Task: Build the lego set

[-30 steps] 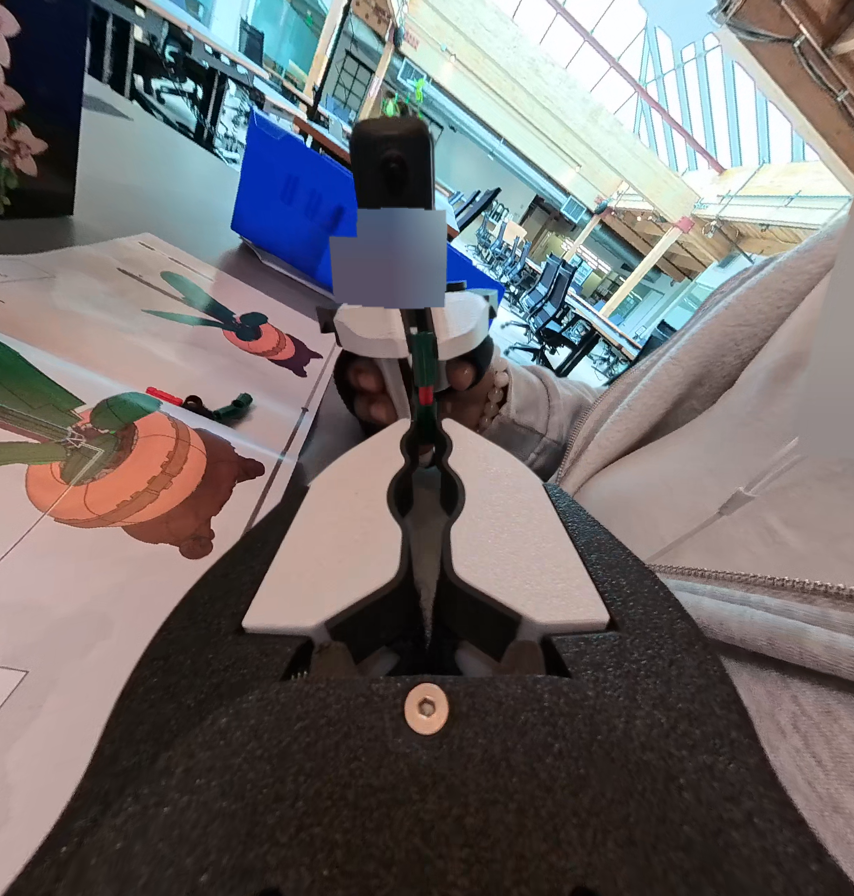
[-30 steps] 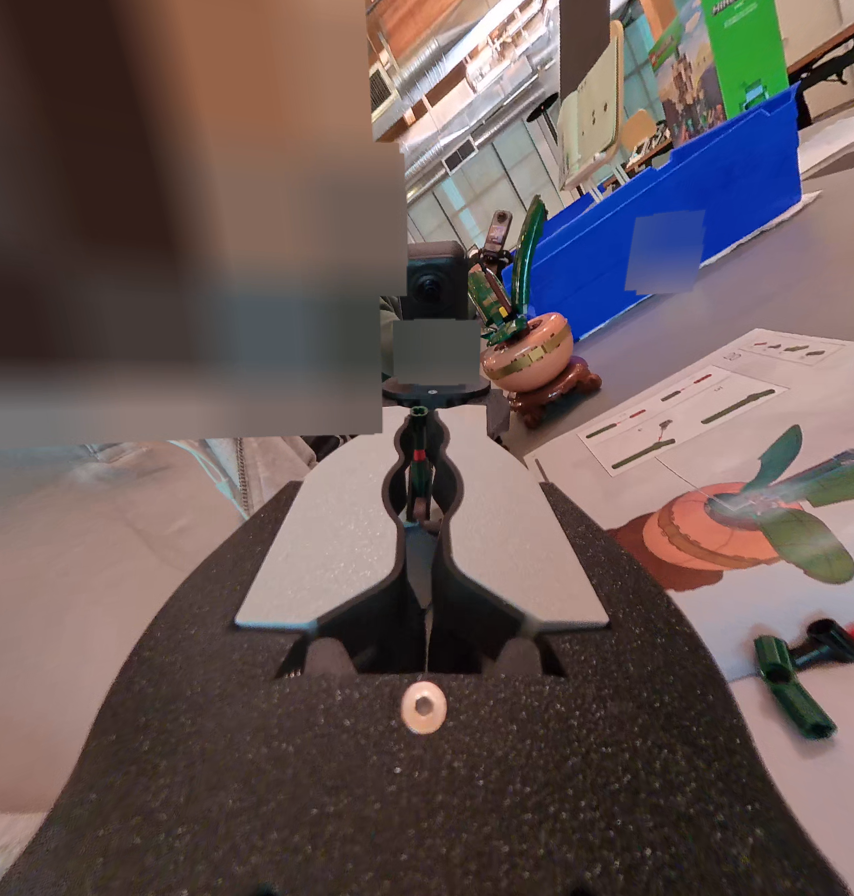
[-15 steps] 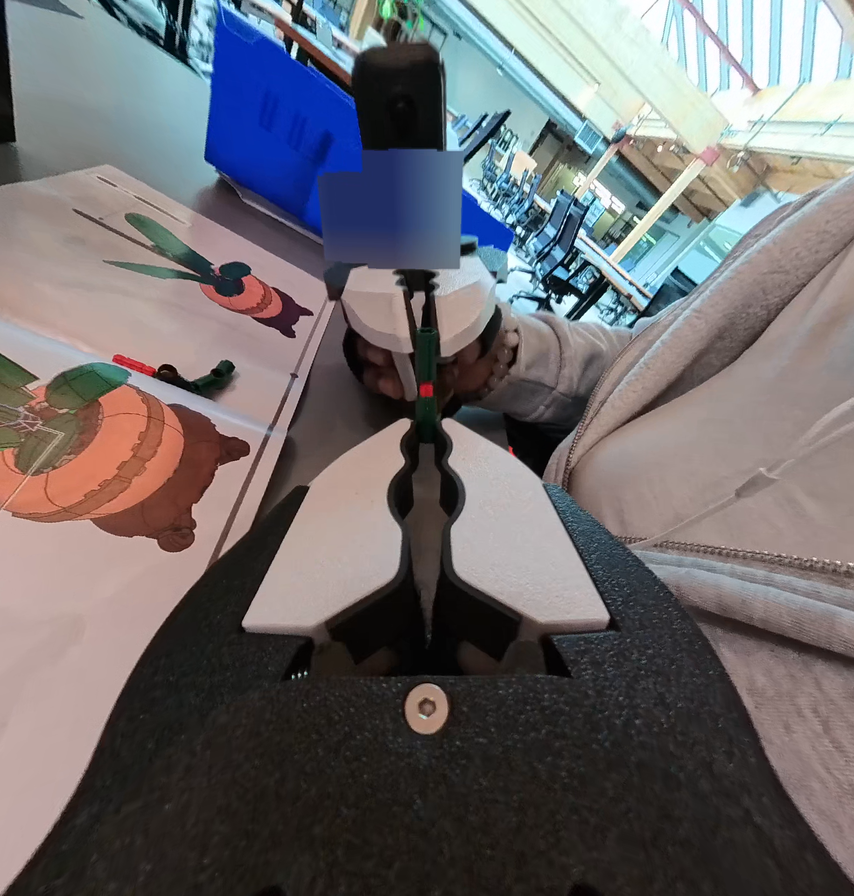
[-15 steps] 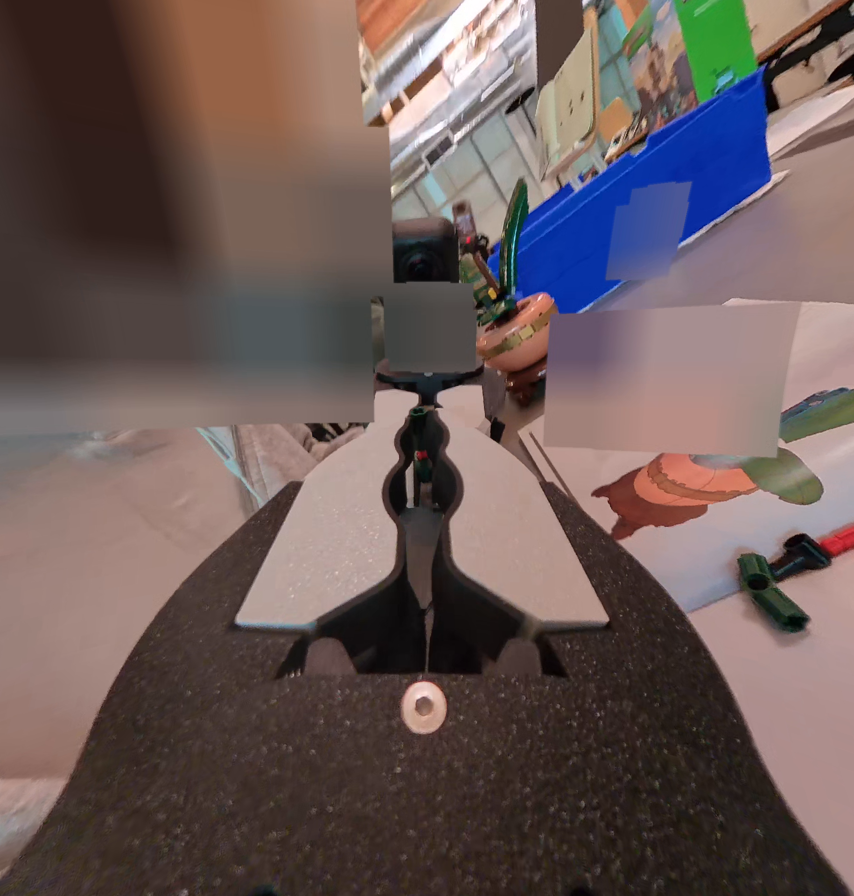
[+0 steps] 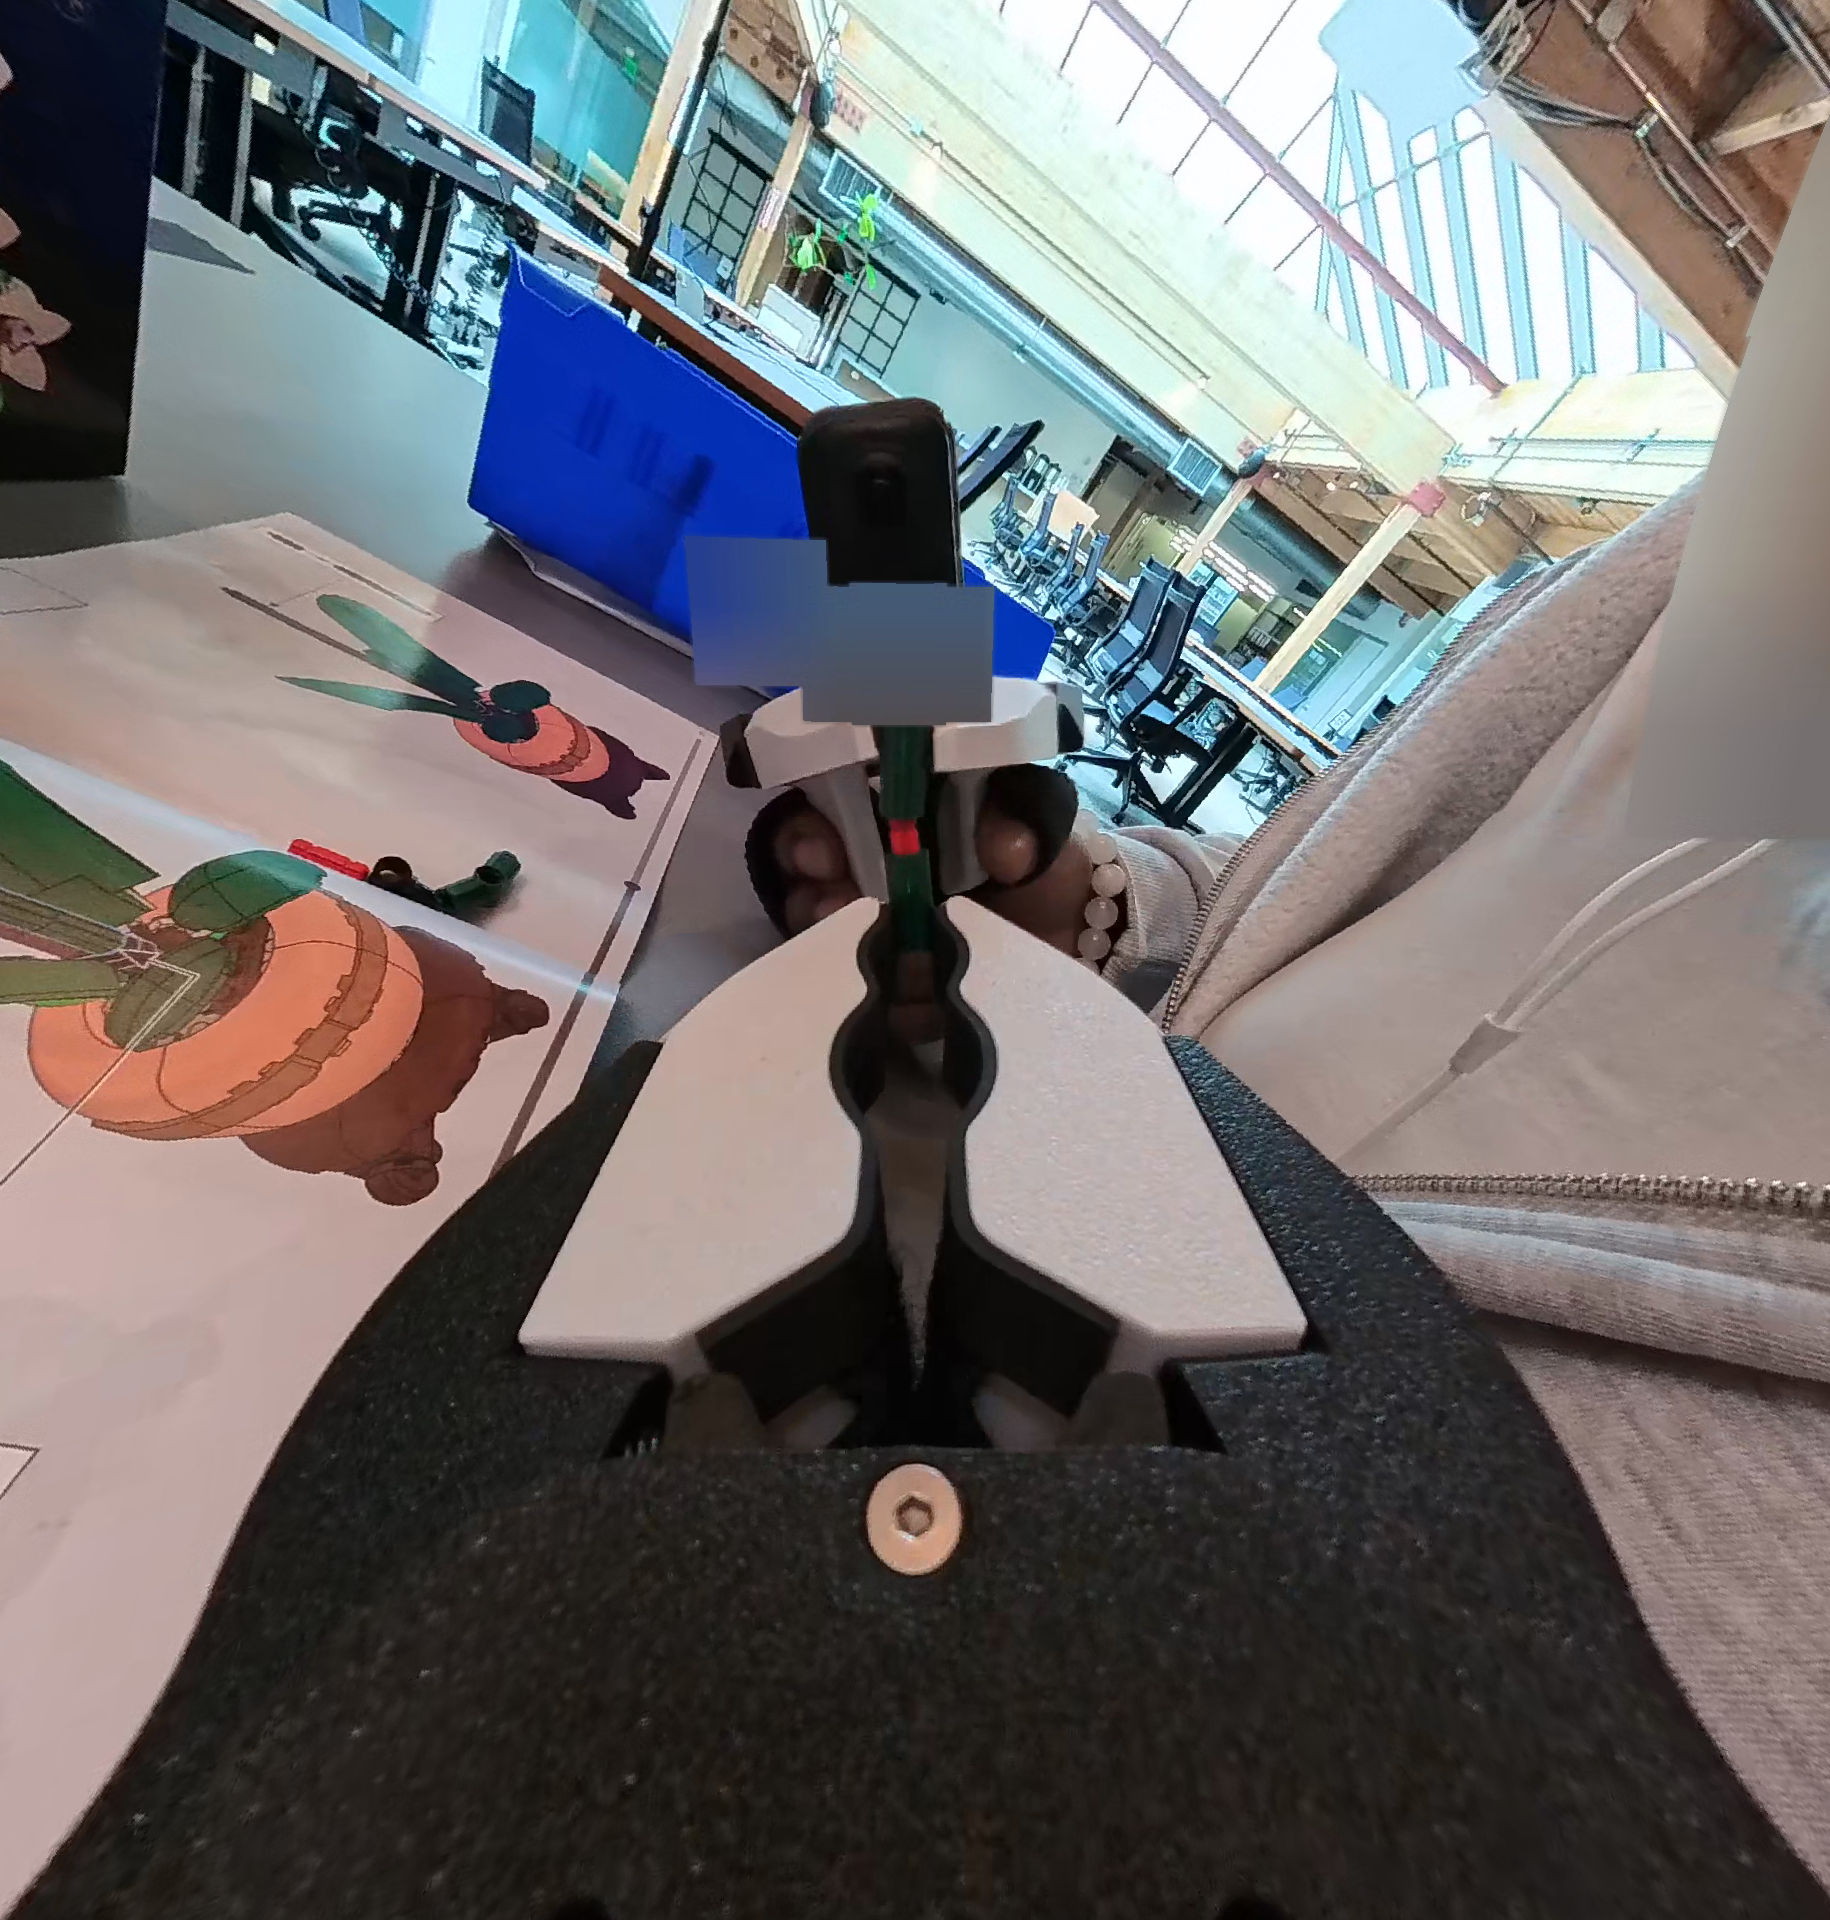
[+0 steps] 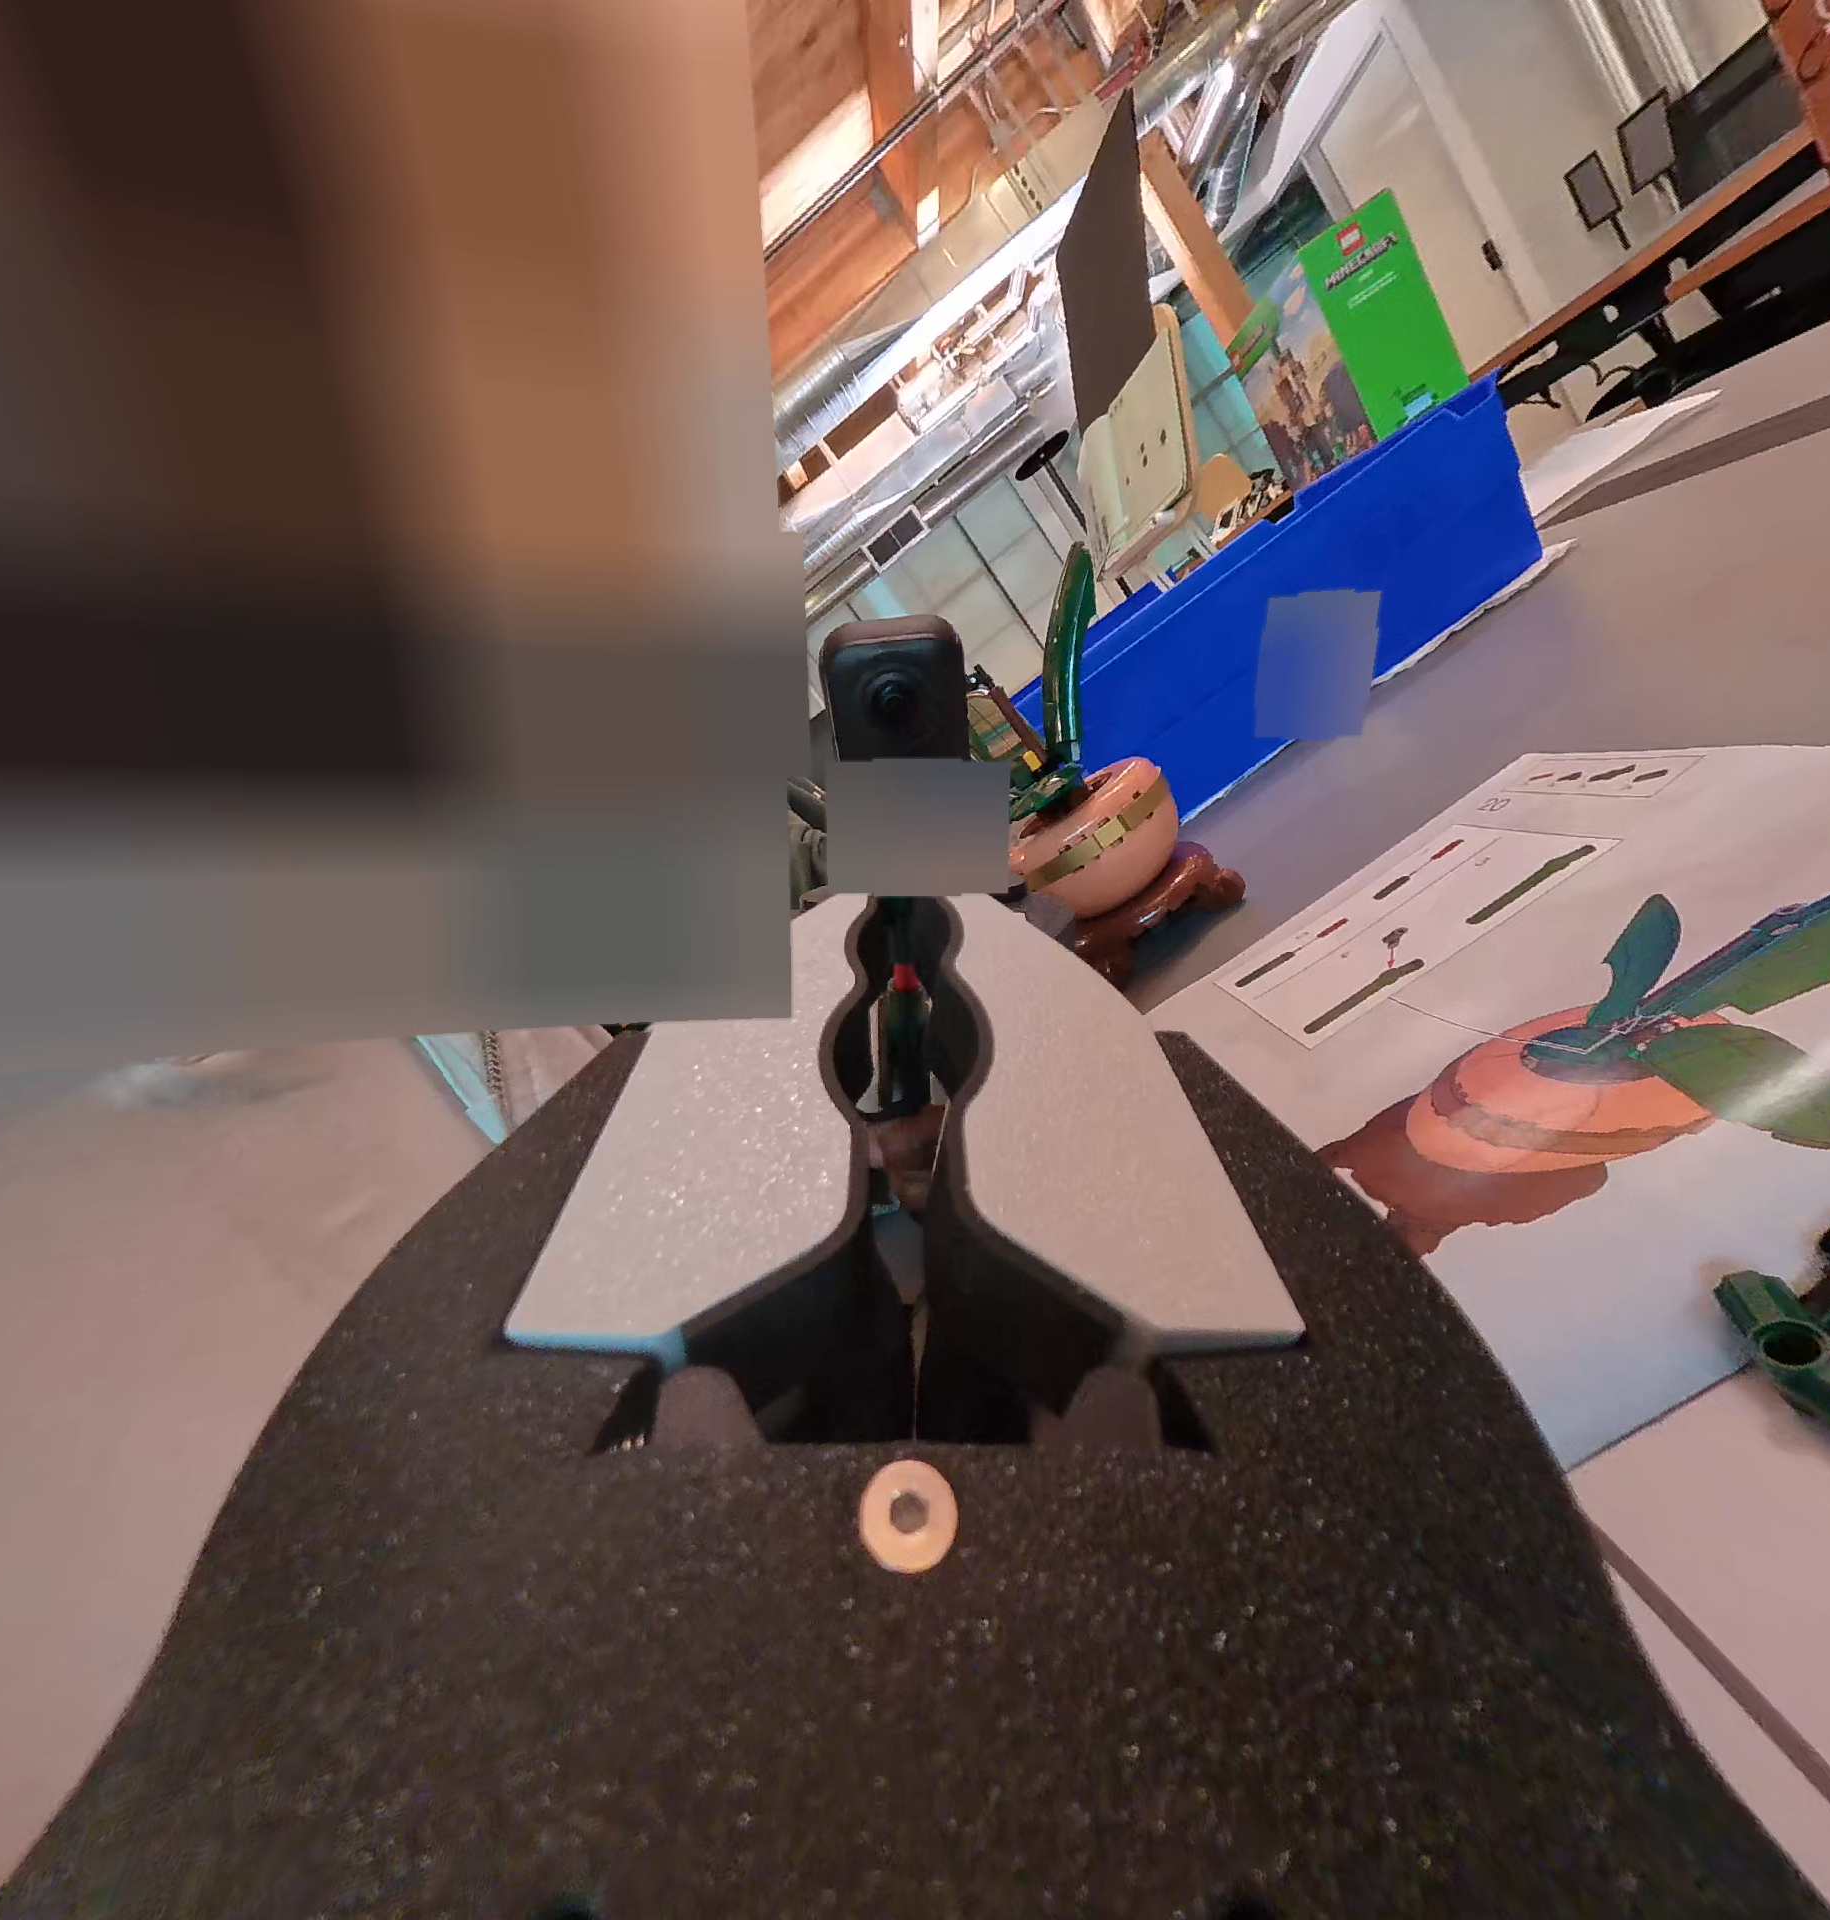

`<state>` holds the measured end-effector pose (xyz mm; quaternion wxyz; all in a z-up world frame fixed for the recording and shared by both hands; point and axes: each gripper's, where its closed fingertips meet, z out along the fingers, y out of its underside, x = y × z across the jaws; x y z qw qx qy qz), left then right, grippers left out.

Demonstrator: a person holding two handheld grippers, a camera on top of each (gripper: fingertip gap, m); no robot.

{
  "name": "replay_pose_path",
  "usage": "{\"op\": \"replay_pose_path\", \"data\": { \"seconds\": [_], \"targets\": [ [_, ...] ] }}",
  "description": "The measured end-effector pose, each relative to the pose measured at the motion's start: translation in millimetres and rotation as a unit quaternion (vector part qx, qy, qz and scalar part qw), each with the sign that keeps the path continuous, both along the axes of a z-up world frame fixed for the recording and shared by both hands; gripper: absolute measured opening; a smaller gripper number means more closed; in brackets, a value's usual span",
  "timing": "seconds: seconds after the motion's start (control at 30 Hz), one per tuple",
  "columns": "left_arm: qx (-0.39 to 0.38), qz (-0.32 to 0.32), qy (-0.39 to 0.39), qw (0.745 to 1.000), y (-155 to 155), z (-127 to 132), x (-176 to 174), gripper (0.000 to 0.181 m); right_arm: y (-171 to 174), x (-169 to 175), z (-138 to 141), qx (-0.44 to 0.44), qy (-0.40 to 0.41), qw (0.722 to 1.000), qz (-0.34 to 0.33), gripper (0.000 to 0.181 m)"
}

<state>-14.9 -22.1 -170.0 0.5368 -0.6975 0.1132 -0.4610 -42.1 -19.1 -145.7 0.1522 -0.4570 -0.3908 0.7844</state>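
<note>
A dark green stem (image 5: 906,883) with a short red section (image 5: 900,836) spans the gap between my two grippers, above the table. My left gripper (image 5: 911,920) is shut on its near end. My right gripper (image 5: 895,774) faces it and is shut on the far end, with a hand behind it. In the right wrist view my right gripper (image 6: 903,935) is shut on the same stem (image 6: 903,1013); the left gripper's camera (image 6: 895,691) faces it. A partly built pot with a green leaf (image 6: 1098,831) stands on the table behind.
The open instruction booklet (image 5: 267,1195) lies to the left, with a loose red pin (image 5: 324,857), black connector (image 5: 402,875) and green connector (image 5: 480,883) on it. A blue bin (image 5: 630,488) stands behind. The person's grey hooded top (image 5: 1513,1039) fills the right. Left and right tips are no more than a few centimetres apart.
Both grippers stay shut on the stem, end to end. They tilted down toward the table together, then came back up, so the background has shifted. The loose parts have not moved.
</note>
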Motion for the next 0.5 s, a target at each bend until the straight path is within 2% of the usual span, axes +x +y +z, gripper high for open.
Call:
{"op": "replay_pose_path", "data": {
  "seconds": [0.37,0.5],
  "targets": [
    [0.028,0.015,0.004,0.999,-2,6,-2,0.003,-9,-3,0,-0.049,-0.013,0.999,0.003,0.004],
    [0.025,0.014,0.023,0.999,-2,3,1,0.004,-17,-6,-3,-0.029,-0.018,0.999,0.014,0.004]
  ]
}}
